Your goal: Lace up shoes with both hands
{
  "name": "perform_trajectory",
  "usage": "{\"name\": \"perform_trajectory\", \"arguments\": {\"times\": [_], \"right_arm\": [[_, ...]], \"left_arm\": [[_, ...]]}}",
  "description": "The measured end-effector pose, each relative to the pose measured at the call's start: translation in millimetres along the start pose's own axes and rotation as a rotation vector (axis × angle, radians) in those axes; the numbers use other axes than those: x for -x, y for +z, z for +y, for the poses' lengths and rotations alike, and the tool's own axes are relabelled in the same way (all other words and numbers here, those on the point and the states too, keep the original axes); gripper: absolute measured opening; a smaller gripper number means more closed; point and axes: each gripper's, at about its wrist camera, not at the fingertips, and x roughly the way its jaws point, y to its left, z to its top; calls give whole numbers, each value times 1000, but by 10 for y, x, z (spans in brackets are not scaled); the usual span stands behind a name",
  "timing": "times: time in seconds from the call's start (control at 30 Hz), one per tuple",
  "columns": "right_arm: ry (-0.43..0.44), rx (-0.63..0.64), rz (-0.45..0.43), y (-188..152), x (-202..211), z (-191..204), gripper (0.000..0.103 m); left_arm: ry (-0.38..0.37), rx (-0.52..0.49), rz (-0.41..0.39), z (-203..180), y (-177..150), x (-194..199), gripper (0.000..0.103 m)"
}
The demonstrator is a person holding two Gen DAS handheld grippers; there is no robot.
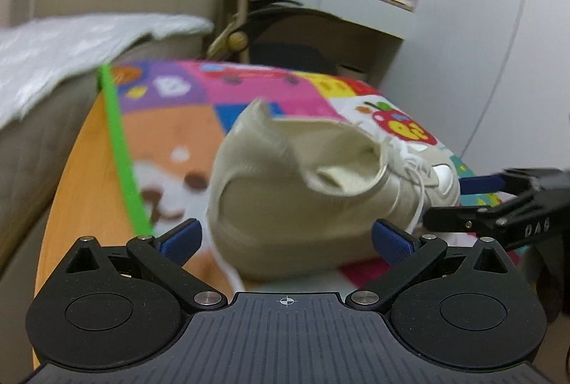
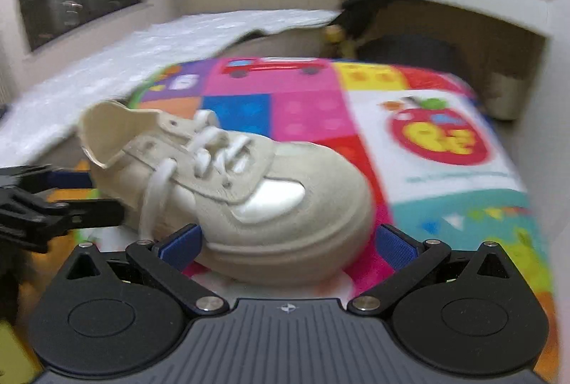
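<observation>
In the left wrist view, a pale quilted cloth (image 1: 71, 49) drapes over the upper left of the frame. Below it a wooden tabletop (image 1: 89, 170) shows as a smooth orange-brown strip, edged by the bright green border of a glossy, many-coloured play mat (image 1: 249, 88) printed with a dog's face, a red truck and an apple. At the centre of the frame stands the shoe (image 1: 285, 198), a cream sneaker of soft suede-like fabric with a thick rounded sole. Its heel faces the camera and its long axis runs away toward the right of the frame, toe at the far end. White flat laces (image 1: 409, 166) cross its upper, and one end hangs down the side. The left claw (image 1: 286, 239) sits at the bottom centre, its ribbed blue pads (image 1: 181, 237) wide apart on either side of the heel, gripping nothing. At the right edge the right claw (image 1: 463, 202) shows, black with one blue finger, also spread apart, beside the toe.

In the right wrist view the left claw (image 2: 82, 193) enters at the left edge. The shoe (image 2: 249, 191) fills the centre, toe toward the lower right, with a shiny white panel on its side. The right claw (image 2: 288, 241) gapes wide around the toe. On the mat (image 2: 445, 170), large yellow letters on the apple are too blurred to read.
</observation>
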Motion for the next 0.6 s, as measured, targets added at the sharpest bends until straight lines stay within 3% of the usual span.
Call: {"name": "perform_trajectory", "arguments": {"times": [0.17,0.27,0.4,0.5,0.6], "right_arm": [[61,-54,-75,31,-90,-227,103],[54,-67,-113,151,-173,-285,103],[26,45,-58,303,-396,-267,103],[37,49,-98,204,-380,-314,103],[52,51,-139,91,-368,-327,103]], "left_arm": [[-19,17,-13,78,145,-155,103],[-16,57,-81,151,237,-187,103],[47,13,-184,119,221,-279,103],[67,-15,-238,50,110,-253,103],[63,-44,-216,26,22,-252,103]]}}
